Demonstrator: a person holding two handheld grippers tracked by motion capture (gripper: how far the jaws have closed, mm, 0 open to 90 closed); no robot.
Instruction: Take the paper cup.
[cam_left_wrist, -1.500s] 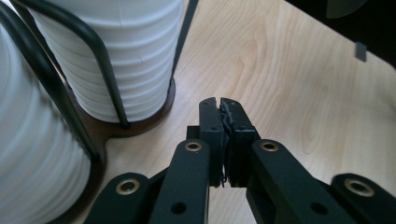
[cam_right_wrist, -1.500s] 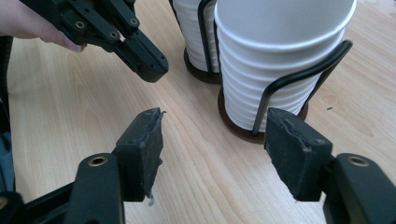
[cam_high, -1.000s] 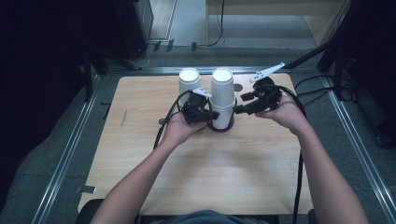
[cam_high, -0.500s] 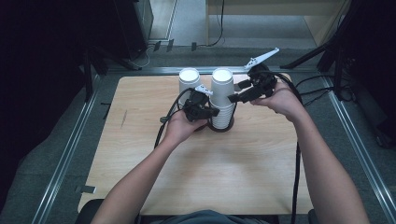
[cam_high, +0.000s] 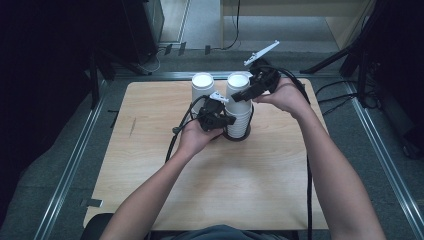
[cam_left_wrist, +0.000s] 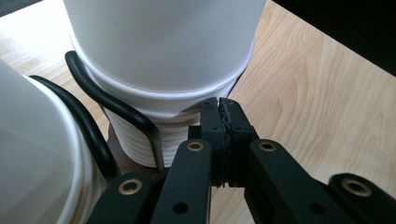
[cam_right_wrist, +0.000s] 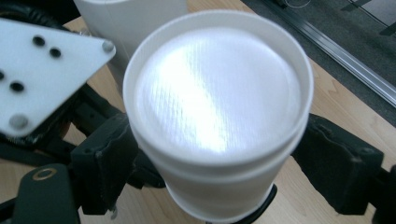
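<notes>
A tall stack of upturned white paper cups stands in a black wire holder at the middle of the wooden table. My left gripper is shut with nothing between its jaws, its tips against the lowest cup rims beside the holder's wire. My right gripper is at the top of the stack. Its jaws have just been opening and now stand wide on either side of the top cup. Whether its pads touch the cup I cannot tell.
A second, shorter stack of white cups stands just left of the first and shows in the right gripper view. Cables trail from both grippers across the table. Metal rails run along the table's left and right sides.
My right gripper has risen from the stack's right side to its top, and its jaws have spread wide around the top cup. The left gripper has stayed at the stack's base.
</notes>
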